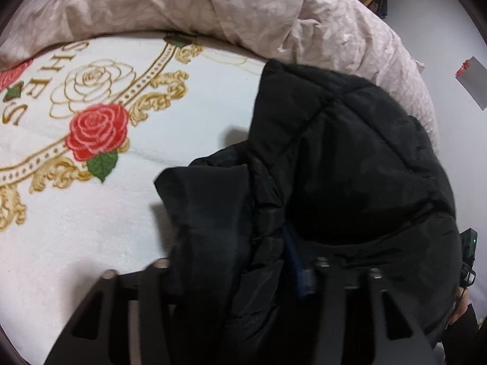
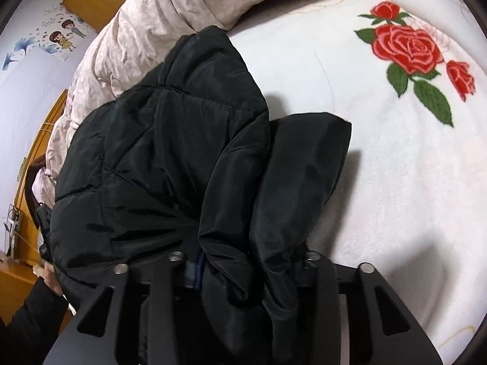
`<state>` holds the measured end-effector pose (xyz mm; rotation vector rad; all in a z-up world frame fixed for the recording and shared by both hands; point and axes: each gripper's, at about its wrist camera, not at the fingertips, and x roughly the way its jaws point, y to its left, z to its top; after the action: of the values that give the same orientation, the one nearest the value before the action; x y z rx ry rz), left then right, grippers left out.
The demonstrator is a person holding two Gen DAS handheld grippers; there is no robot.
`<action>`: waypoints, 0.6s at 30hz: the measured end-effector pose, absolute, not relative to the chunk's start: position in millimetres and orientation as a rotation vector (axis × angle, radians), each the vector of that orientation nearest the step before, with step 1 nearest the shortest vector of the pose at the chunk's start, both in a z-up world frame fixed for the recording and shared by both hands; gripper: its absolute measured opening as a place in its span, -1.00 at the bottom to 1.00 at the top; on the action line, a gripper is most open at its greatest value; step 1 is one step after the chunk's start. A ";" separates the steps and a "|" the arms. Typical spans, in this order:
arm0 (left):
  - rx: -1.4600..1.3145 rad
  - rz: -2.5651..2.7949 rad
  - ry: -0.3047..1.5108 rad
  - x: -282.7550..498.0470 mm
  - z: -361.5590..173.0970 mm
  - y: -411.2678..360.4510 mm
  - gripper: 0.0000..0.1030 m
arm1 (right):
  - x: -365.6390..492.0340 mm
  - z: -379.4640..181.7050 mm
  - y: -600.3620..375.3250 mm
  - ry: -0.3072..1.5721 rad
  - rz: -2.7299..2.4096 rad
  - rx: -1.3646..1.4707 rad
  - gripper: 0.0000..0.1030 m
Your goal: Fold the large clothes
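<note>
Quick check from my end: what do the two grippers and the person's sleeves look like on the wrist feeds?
Both the left gripper and right gripper are matte black, with flat angular jaws that have triangular cut-outs and silver round pin heads at the linkage joints. A blue strip shows inside each. A dark sleeve covers the person's arm, and a black device with thin cables shows at the frame edge.

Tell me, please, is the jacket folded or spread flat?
Folded: the jacket lies bunched in overlapping layers, not flat, on the blanket.

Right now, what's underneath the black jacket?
The black jacket lies on a white rose-print blanket, with a pink quilt bunched behind it. Whatever lies beneath its bulk is covered.
</note>
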<state>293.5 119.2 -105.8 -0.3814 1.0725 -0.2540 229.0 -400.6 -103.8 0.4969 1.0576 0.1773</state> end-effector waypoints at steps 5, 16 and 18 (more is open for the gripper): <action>-0.257 -0.223 1.030 276.9 -70.3 108.8 -0.41 | 216.9 -74.9 -393.6 1.025 0.160 0.453 -0.50; -0.190 -0.250 0.928 223.7 13.2 101.4 -0.44 | 163.9 -5.7 -386.4 0.940 0.167 0.418 -0.55; -0.202 -0.255 0.915 215.5 22.2 103.6 -0.45 | 155.7 1.9 -388.3 0.929 0.170 0.423 -0.55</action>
<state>215.5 103.6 22.2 -0.2022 0.9150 -0.2548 155.7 -388.3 1.9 0.4230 0.9289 0.1700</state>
